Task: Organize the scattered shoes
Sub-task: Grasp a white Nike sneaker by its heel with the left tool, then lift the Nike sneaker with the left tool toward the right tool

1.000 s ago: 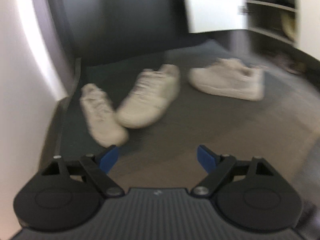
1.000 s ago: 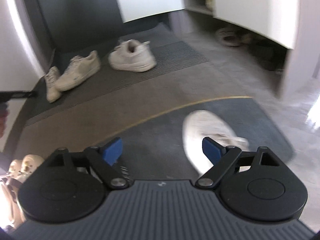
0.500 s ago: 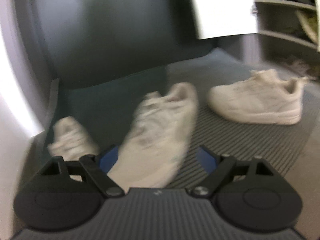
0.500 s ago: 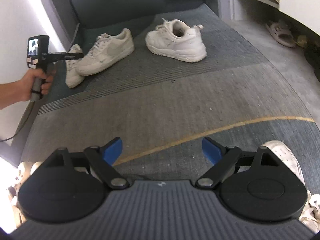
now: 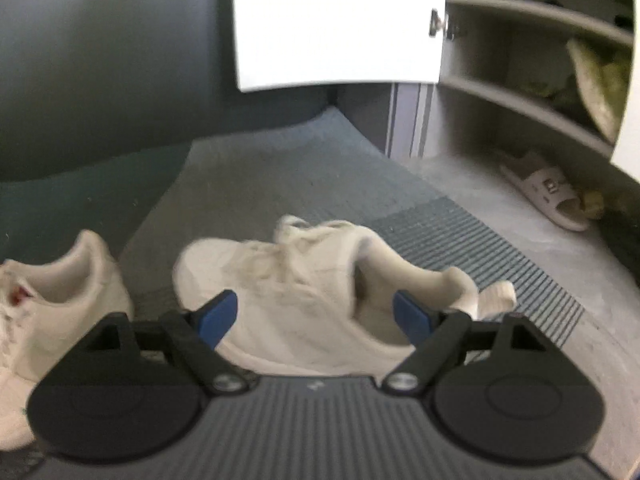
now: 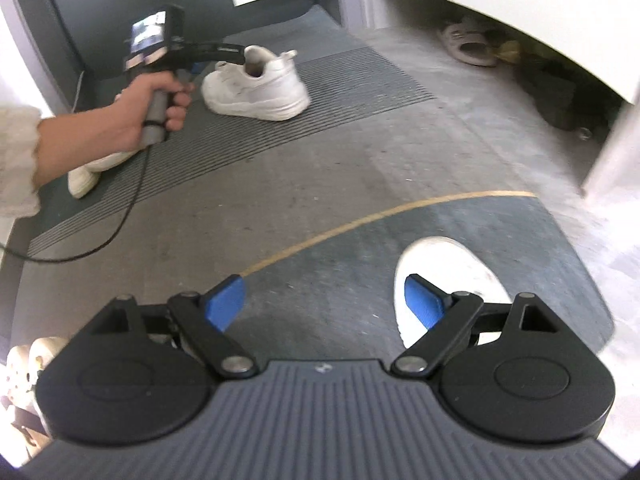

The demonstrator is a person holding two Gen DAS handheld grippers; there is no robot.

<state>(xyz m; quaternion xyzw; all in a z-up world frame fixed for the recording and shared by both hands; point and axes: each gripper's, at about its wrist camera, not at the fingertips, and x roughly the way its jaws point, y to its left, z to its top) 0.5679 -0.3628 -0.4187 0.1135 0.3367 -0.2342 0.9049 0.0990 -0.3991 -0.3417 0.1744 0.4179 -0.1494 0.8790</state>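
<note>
A chunky white sneaker lies on the ribbed mat. My left gripper hangs over its collar. The jaws are closing with the shoe between them, and the pads are not pressing on it. A low white sneaker lies to its left; in the right wrist view the hand hides most of it. My right gripper stands open over the dark mat with nothing between its fingers. Another white shoe lies under its right finger.
An open shoe cabinet with shelves and a white door stands at the right. A pale slipper lies on the floor below it. Beige shoes sit at the lower left. A cable trails from the left gripper.
My left gripper has swung right and down, from the two low sneakers to the chunky sneaker, which now lies between its jaws. The right gripper has shifted slightly over the near white shoe.
</note>
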